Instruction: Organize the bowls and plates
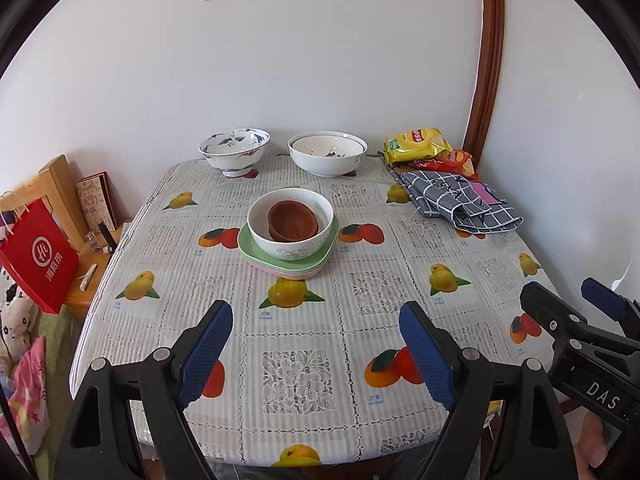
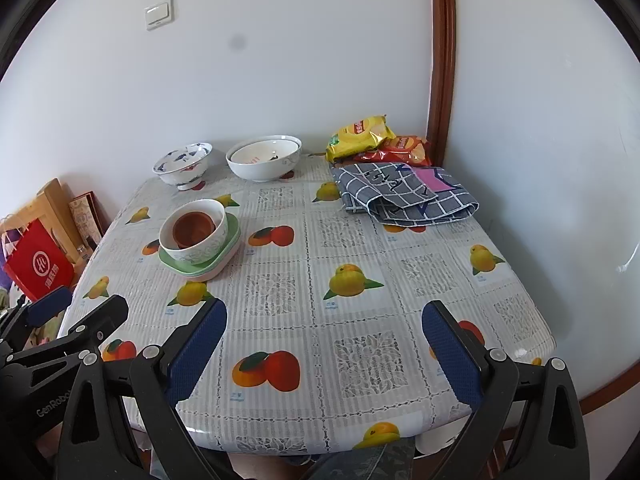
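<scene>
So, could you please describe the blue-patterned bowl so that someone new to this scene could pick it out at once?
Start at the table with the fruit-print cloth and look along its far edge by the wall. Two bowls stand there; take the left one, the blue-patterned bowl. Unlike the plainer white bowl beside it, it has blue painting inside and out and a raised foot.

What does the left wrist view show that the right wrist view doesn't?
Only the left wrist view shows the right gripper at its edge and small items on the side table. Only the right wrist view shows the left gripper. Both share the white bowl holding brown bowls on stacked plates, two far bowls, snack bags and cloth.
</scene>
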A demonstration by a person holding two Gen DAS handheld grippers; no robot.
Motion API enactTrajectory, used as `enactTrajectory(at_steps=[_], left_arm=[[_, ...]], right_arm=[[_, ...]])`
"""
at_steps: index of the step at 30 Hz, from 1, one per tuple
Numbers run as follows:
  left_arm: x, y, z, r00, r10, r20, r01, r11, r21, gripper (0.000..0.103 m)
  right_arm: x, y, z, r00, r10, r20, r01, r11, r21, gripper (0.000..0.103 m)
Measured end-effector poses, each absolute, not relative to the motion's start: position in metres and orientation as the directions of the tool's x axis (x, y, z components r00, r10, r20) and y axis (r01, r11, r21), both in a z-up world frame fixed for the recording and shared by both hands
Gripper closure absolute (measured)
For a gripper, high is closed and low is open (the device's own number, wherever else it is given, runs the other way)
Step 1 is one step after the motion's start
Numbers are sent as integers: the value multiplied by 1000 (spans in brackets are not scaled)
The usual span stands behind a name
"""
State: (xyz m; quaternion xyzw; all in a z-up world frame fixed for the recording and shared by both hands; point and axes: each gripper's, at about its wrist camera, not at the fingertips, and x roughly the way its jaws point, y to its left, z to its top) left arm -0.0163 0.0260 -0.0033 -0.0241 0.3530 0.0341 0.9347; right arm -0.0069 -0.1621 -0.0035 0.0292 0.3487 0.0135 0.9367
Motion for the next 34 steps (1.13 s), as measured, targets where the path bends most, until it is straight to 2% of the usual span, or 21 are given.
enactTrajectory(at_steps=[34], left_arm=[[-8,36,-16,752,42,-658,-93,995,-42,18]], right_arm=[[-6,-159,-8,758,54,-650,-18,998,62,6]])
